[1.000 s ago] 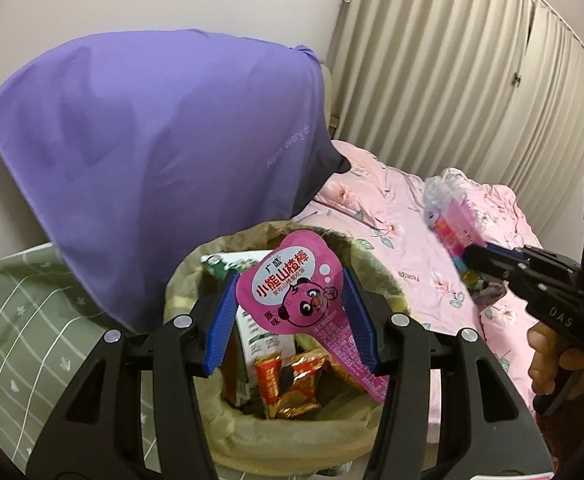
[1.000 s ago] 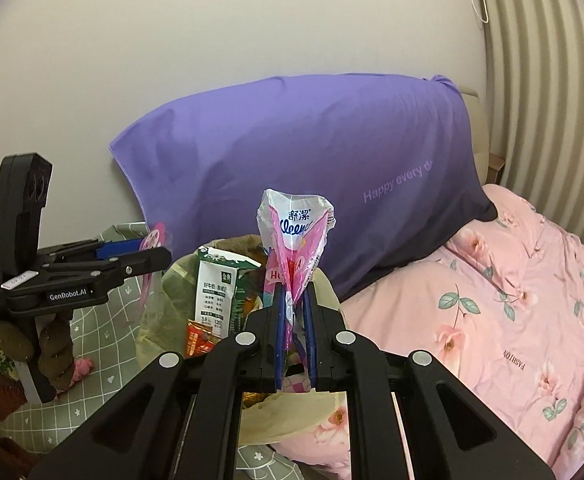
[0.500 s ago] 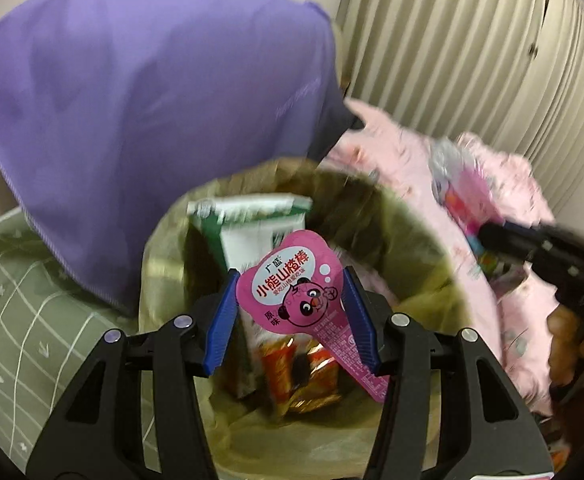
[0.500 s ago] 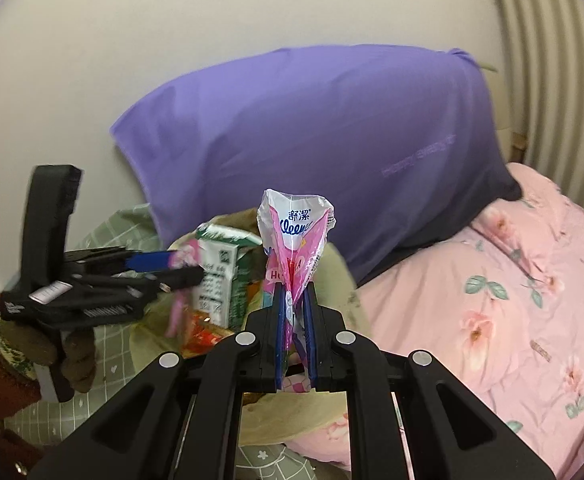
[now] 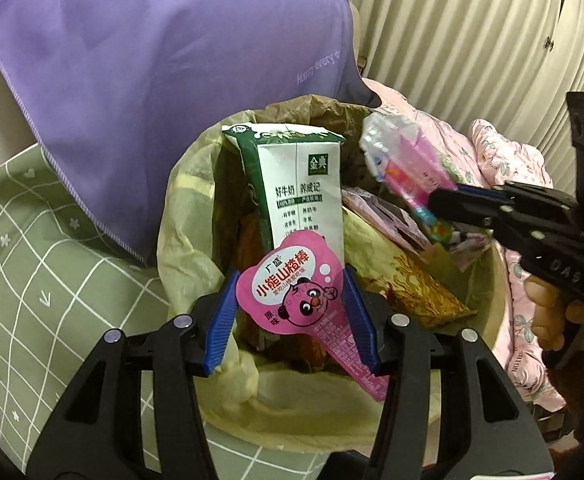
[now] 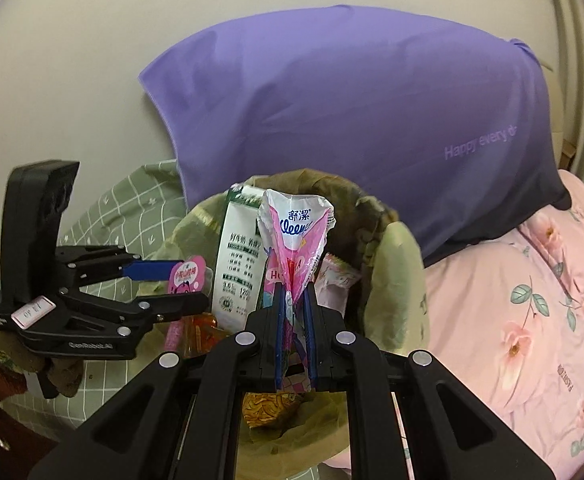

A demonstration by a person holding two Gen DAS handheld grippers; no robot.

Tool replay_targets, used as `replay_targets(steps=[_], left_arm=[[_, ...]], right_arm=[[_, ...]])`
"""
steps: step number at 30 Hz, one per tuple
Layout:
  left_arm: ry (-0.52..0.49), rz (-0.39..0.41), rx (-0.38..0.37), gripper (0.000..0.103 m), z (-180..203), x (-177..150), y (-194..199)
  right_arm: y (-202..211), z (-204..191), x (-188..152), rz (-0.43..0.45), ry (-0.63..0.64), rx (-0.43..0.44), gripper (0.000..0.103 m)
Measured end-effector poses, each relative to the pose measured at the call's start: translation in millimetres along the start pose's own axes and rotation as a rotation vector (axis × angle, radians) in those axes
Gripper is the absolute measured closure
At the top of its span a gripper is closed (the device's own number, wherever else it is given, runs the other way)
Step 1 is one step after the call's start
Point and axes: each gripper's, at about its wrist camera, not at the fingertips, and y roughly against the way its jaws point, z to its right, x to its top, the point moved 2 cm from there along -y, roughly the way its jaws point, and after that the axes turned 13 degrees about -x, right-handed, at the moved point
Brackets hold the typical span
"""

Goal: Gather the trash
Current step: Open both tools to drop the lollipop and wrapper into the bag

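My left gripper is shut on a pink bear-print snack wrapper and holds it over the open trash bin. My right gripper is shut on a crumpled pink and white tissue packet, also above the bin. Each gripper shows in the other's view: the right one with its packet, the left one with its wrapper. Inside the bin stand a green and white milk carton and several snack wrappers.
The bin has a yellowish bag liner. A purple pillow leans on the wall behind it. A green checked sheet lies to the left, a pink floral quilt to the right. Curtains hang at the back right.
Both grippers moved closer in over the bin, still holding their trash. The bin's contents now fill more of both views.
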Motion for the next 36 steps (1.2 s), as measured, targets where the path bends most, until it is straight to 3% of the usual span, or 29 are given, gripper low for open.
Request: replay_targets(steps=[9, 19, 22, 30, 36], left_arm=[[0.043, 0.03, 0.01, 0.055, -2.9, -5.4, 15.3], [0.086, 0.076, 0.031, 0.055, -9.7, 28.4, 0.4], [0.108, 0.088, 0.032, 0.053, -11.2, 33.1, -1.8], [0.139, 0.103, -0.001, 0.037, -11.7, 23.3, 7.4], [0.124, 0.126, 0.037, 0.031, -3.9, 24.0, 19.3]], right_arm=[[-7.2, -12.7, -7.1, -0.017, 0.075, 0.005, 0.093], [-13.6, -7.1, -11.6, -0.064, 0.064, -0.043, 0.093], [-10.0, -4.9, -14.6, -0.063, 0.057, -0.01, 0.093], [-12.0, -12.6, -20.9, -0.062, 0.073, 0.039, 0.092], [-14.3, -15.6, -17.9, -0.053, 0.089, 0.034, 0.09]])
